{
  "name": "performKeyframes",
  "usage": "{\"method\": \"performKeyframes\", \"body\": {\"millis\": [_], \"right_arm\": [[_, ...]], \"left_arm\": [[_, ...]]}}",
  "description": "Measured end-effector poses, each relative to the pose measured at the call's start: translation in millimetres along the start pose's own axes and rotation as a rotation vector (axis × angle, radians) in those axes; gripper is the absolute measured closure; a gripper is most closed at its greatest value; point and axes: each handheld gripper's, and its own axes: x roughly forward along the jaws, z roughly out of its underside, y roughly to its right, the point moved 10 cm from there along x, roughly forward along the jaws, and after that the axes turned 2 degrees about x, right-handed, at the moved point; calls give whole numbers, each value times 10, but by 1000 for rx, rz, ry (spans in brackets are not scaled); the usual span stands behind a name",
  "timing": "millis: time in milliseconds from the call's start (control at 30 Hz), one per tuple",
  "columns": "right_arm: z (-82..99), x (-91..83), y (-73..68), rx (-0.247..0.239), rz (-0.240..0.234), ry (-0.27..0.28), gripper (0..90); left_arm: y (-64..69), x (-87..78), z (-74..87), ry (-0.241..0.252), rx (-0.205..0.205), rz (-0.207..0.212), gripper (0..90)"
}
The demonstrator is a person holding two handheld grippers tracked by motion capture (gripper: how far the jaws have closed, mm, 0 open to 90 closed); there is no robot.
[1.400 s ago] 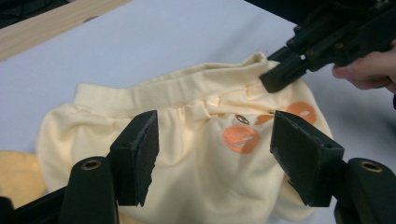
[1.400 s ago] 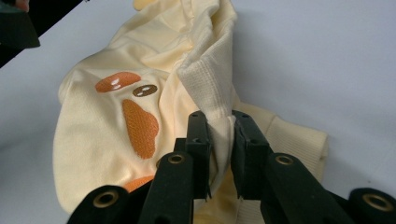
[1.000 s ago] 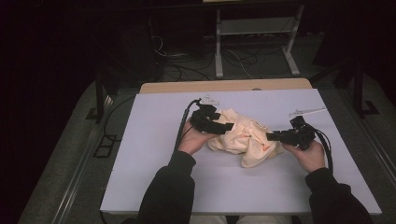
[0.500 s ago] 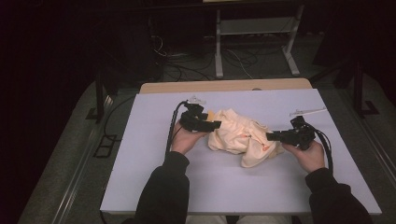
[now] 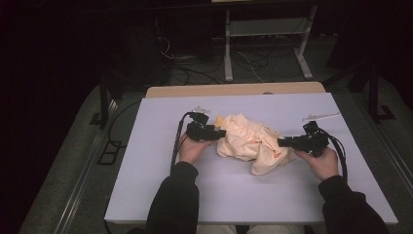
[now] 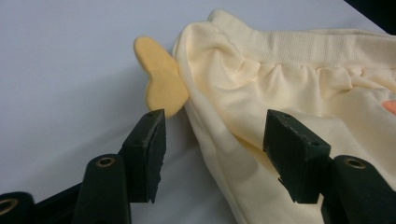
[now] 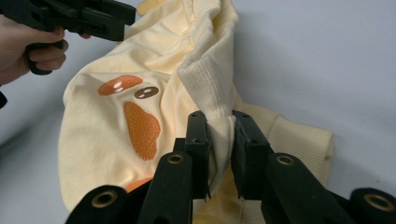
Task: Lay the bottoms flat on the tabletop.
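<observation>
A crumpled pale yellow garment (image 5: 249,141) with orange patches lies in the middle of the white table (image 5: 243,195). My left gripper (image 5: 220,133) stands open at the garment's left edge; in the left gripper view the cloth (image 6: 261,107) and a small yellow-orange flap (image 6: 161,84) lie just ahead of its gripper (image 6: 215,144). My right gripper (image 5: 282,142) is at the garment's right side. In the right gripper view the gripper (image 7: 220,154) is shut on a ribbed fold of the garment (image 7: 210,84).
A metal rack (image 5: 265,39) and cables stand on the dark floor beyond the table's far edge. A thin white strip (image 5: 321,117) lies on the table at the back right. A wooden board edge (image 5: 234,90) shows behind the table.
My left gripper has moved left and slightly back, away from the top of the garment to its left edge. The right gripper has stayed in place on the fold.
</observation>
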Motion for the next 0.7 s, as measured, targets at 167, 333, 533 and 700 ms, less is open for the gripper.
{"method": "performKeyframes", "body": {"millis": [167,333,533,700], "right_arm": [[6,-3,-14,30,-30,2,699],[36,-56,-54,66,-43,24,594],[207,-52,-179,162,-85,-22,555],[381,-54,-307,233,-43,-71,730]], "left_arm": [[-12,54,74,-7,-30,52,542],[17,124,155,-39,-22,83,707],[40,125,168,-38,-15,80,848],[56,76,155,-32,4,76,858]]}}
